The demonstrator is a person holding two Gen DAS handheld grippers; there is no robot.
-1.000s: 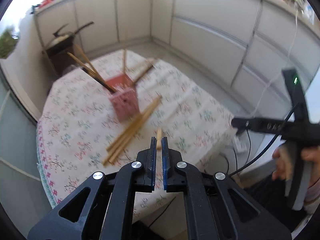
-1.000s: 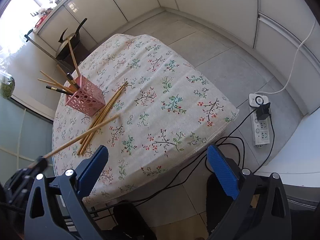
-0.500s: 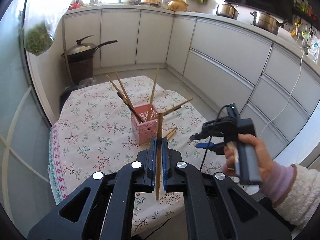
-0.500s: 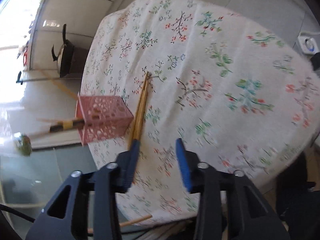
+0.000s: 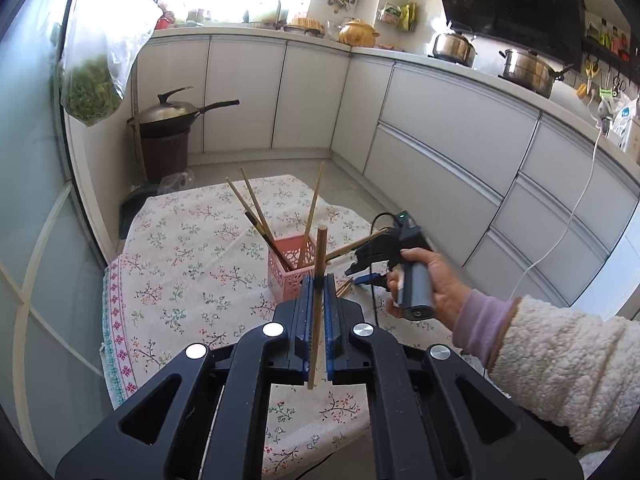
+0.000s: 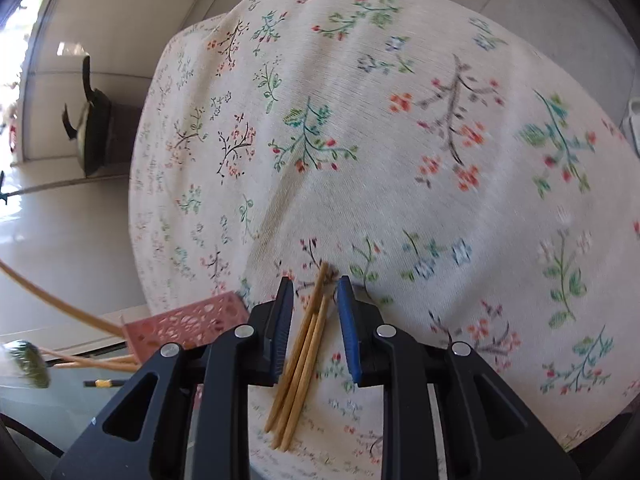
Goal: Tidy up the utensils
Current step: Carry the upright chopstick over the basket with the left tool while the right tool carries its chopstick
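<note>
My left gripper is shut on a wooden chopstick and holds it upright, near and just in front of the pink perforated holder, which has several chopsticks standing in it. My right gripper is open, low over the flowered tablecloth, with its jaws on either side of a bundle of three chopsticks lying on the table. The pink holder is just left of it. In the left wrist view the right gripper is to the right of the holder.
A wok on a brown bin stands beyond the table's far corner. White kitchen cabinets run along the back and right. A bag of greens hangs at the left by the glass door.
My right gripper has come down to the chopsticks on the table so they lie between its jaws. My left gripper has held the chopstick upright and moved closer to the holder.
</note>
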